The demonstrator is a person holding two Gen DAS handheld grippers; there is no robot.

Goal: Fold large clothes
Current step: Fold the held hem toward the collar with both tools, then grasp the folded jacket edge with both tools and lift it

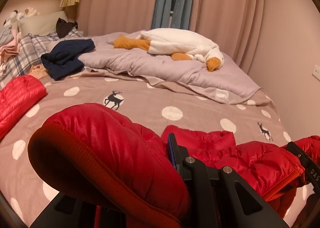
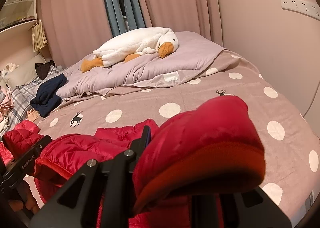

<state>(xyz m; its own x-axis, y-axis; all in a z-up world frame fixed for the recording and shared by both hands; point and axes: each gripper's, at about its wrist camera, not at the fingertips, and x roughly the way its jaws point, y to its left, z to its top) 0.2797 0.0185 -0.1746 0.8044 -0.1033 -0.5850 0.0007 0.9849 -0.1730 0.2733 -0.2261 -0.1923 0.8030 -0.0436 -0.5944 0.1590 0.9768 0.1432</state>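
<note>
Left gripper [image 1: 170, 154]: clamped on a cuff of the red jacket [image 1: 250, 160], held above the bed [image 1: 140, 108].
Right gripper [image 2: 149, 138]: pinching the other cuff.
Jacket body: sagging between both grippers.
Far side: goose toy [image 2: 138, 46] on a quilt [image 2: 150, 66].

**Bed surface and items lying on it**

The bed [image 1: 152, 112] is wearing a taupe cover printed with white dots and black deer. A lilac quilt [image 1: 160, 66] is lying bunched across the far half, with 1 white plush goose [image 1: 180, 43] resting on top. A navy garment [image 1: 68, 56] is lying beside the quilt's left end. The red puffer jacket [image 1: 250, 158] is spreading over the near edge. Plaid pillows [image 1: 26, 52] are sitting at far left.
</note>
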